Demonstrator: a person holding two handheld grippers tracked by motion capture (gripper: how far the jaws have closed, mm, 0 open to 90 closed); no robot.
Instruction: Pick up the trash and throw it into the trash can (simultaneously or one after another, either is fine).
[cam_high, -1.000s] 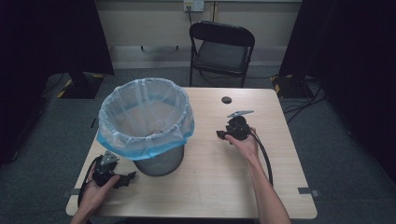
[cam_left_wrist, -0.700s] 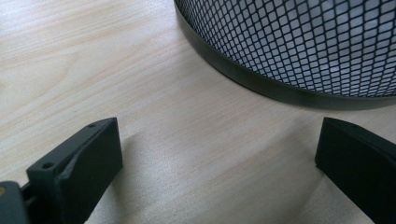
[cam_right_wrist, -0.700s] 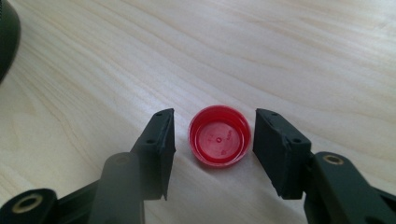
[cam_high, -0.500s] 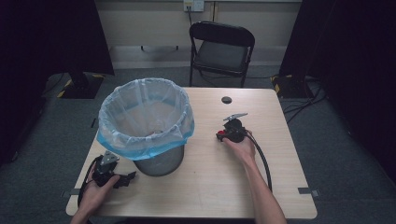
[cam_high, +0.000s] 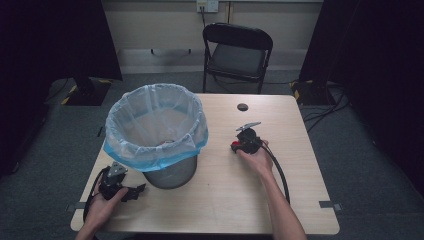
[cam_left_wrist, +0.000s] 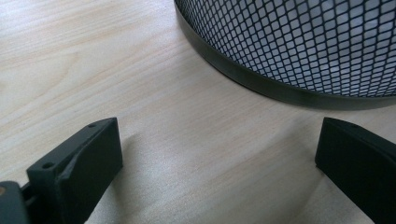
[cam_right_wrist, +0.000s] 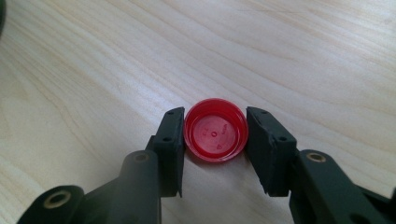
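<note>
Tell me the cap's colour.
Red; the cap shows best in the right gripper view.

— What stands on the pale wooden bench (cam_high: 215, 200)?

— On its left half, a round black mesh wastebasket lined with a thin plastic bag (cam_high: 156, 131). The left tongs (cam_high: 134, 192) lie just before its base, near the front left corner, jaws toward it.

— And to the right?

— The right tongs (cam_high: 235, 146) lie right of the basket, about mid-bench, with a small round red plastic bottle cap (cam_right_wrist: 215, 129) between their jaws, on the wood.

— Behind the bench?

— A black folding metal chair (cam_high: 237, 55) on the floor.
</note>
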